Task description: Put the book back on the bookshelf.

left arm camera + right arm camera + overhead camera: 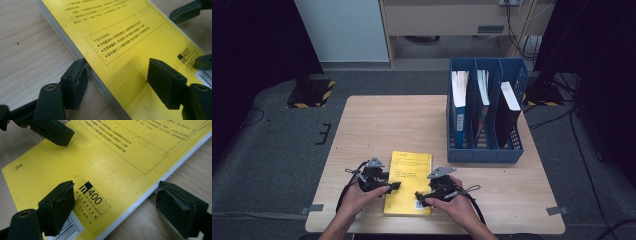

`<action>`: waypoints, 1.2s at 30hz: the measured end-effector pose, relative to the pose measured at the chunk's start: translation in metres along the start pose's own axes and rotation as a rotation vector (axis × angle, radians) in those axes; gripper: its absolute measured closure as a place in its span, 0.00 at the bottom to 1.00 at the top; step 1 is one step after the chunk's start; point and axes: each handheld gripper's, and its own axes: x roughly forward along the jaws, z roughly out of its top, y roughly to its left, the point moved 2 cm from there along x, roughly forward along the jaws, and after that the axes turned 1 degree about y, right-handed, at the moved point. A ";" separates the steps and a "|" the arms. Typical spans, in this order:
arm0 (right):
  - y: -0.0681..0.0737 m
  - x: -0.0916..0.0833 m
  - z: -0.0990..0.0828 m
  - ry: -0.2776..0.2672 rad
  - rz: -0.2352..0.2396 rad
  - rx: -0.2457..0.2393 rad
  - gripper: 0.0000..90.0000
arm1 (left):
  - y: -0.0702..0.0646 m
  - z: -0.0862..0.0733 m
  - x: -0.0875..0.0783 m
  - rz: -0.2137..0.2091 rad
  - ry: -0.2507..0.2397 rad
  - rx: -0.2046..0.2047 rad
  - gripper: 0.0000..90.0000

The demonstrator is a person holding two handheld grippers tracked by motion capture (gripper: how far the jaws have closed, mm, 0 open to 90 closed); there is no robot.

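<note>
A yellow paperback book (408, 182) lies flat on the wooden table (382, 120), close to the front edge, back cover up with a barcode at its near corner. My left gripper (394, 186) straddles the book's left long edge (75, 50): one pad sits against the page side at table level, the other hovers over the cover, so this gripper (118, 67) is open. My right gripper (419, 197) straddles the book's right edge near the barcode. It (116, 187) stands open, with one pad over the cover (112, 162) and the other above bare wood, apart from the edge.
A blue three-slot file holder (484, 150) stands on the table's right side with a book upright in each slot. Bare wood lies to the left of the yellow book and behind it. The table's front edge is just behind both hands.
</note>
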 end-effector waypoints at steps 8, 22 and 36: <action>0.000 0.000 -0.001 -0.007 0.006 0.001 0.17 | -0.009 0.002 -0.011 -0.066 -0.010 0.022 0.41; -0.003 0.001 -0.001 -0.009 0.024 0.019 0.15 | -0.013 0.017 0.004 -0.134 0.024 0.081 0.39; -0.004 0.001 -0.001 -0.007 0.030 0.017 0.15 | -0.011 0.028 0.007 -0.132 0.058 0.105 0.43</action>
